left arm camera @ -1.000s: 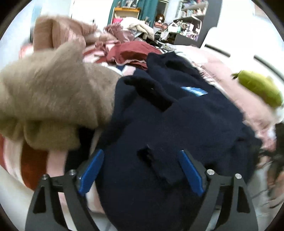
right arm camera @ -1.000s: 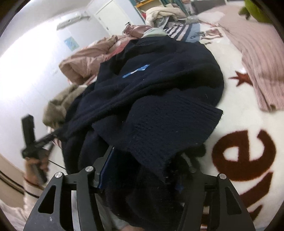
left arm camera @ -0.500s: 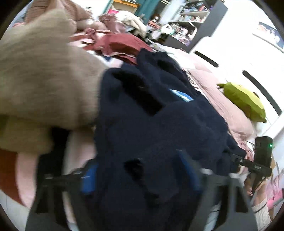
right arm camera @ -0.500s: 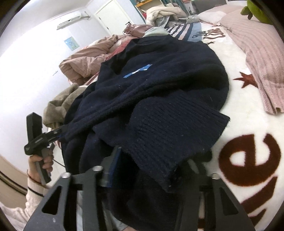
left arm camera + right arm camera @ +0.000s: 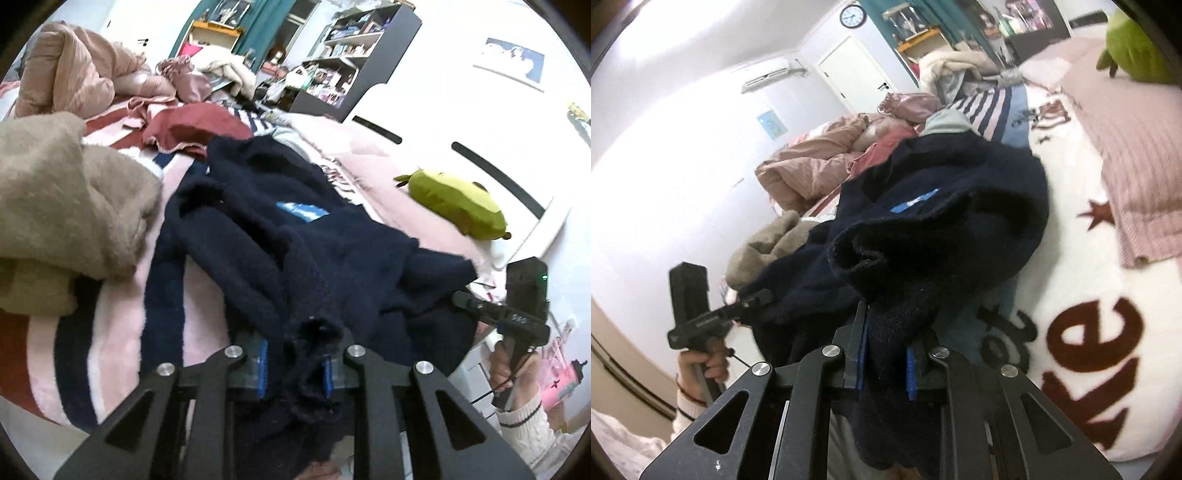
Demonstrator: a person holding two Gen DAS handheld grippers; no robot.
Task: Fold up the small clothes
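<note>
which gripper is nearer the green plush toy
Right. In the left wrist view the green plush toy lies past the right gripper, on that side of the navy sweater. The left gripper grips the sweater's opposite end, farther off.

The navy sweater (image 5: 332, 251) is a thick, fuzzy matt knit with a ribbed hem, and its small blue label (image 5: 302, 212) looks smoother. The tan garment (image 5: 62, 192) is soft, fleecy cloth. The bed blanket (image 5: 1082, 295) is plush pile, the pink throw (image 5: 1137, 158) ribbed knit. The tongs' arms are matt black plastic with shiny metal pins.
</note>
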